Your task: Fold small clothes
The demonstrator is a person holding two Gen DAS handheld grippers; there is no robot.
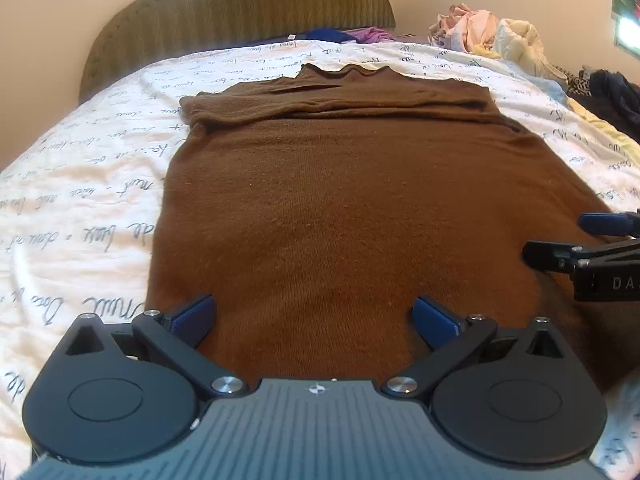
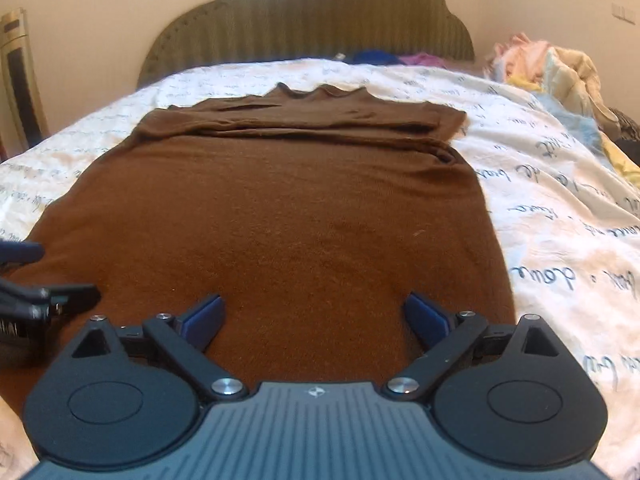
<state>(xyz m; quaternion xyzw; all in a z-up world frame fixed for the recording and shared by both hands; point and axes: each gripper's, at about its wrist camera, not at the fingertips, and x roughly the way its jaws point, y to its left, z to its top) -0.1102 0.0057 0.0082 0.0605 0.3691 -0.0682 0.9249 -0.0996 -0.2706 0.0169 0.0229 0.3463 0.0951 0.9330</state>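
Note:
A brown knit sweater [image 1: 340, 200] lies flat on the bed, collar at the far end, both sleeves folded across the chest. It fills the right wrist view [image 2: 288, 220] too. My left gripper [image 1: 314, 314] is open over the near hem, toward the sweater's left side, holding nothing. My right gripper [image 2: 314, 312] is open over the near hem, toward its right side, holding nothing. The right gripper also shows at the right edge of the left wrist view [image 1: 592, 240]. The left gripper shows at the left edge of the right wrist view [image 2: 44, 276].
The bed has a white duvet [image 1: 80, 200] printed with script and a green padded headboard [image 1: 240, 4]. A pile of clothes [image 1: 488, 36] lies at the far right. Blue and purple garments [image 1: 344, 35] lie by the headboard. Dark clothes [image 1: 612, 96] lie at the right edge.

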